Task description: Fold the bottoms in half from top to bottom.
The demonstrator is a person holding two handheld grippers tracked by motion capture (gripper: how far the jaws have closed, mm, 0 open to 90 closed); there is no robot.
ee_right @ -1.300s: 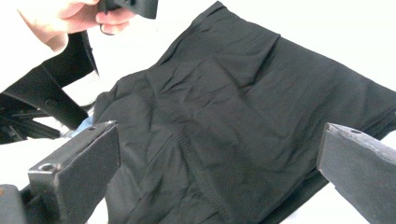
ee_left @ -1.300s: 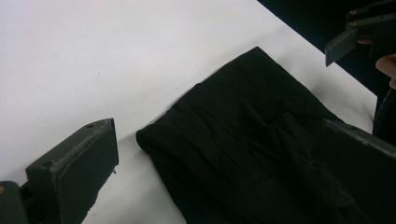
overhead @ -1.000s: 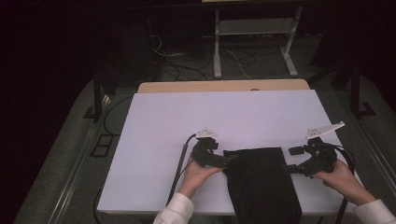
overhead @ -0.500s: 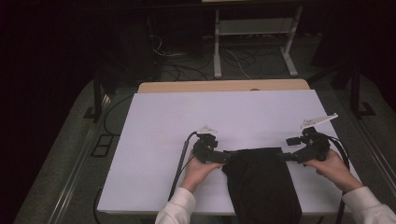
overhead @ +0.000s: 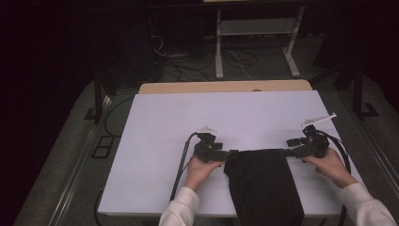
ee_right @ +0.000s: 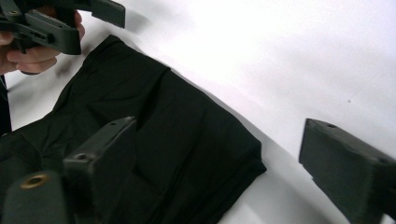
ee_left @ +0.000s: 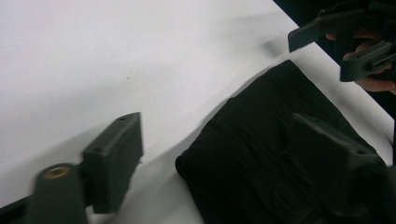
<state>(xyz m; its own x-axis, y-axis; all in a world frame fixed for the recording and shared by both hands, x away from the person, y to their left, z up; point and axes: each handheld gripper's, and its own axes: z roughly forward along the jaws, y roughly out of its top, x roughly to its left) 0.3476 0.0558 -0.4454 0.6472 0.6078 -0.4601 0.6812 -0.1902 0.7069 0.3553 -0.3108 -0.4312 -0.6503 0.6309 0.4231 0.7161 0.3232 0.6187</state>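
A black folded cloth (overhead: 263, 183) lies at the near edge of the white table top (overhead: 226, 117) and hangs over the front. My left gripper (overhead: 234, 153) is at its far left corner and my right gripper (overhead: 285, 152) at its far right corner, both pointing inward. In the left gripper view the cloth (ee_left: 261, 140) has that corner between the jaws of the left gripper (ee_left: 219, 144). One jaw is over the cloth, the other over bare table. The right gripper view shows the same for the right gripper (ee_right: 224, 149) and the cloth (ee_right: 154, 121). Both pairs of jaws have just been closing, and the pads are clear of the fabric.
A wooden strip (overhead: 226, 87) runs along the table's back edge. Behind it on the dark floor stand a white metal frame (overhead: 254, 42) and loose cables (overhead: 179, 70). Black cables (overhead: 181, 165) trail from both grippers across the table.
My right hand has moved left and down to the cloth's far right corner. The left hand has stayed in place at the left corner.
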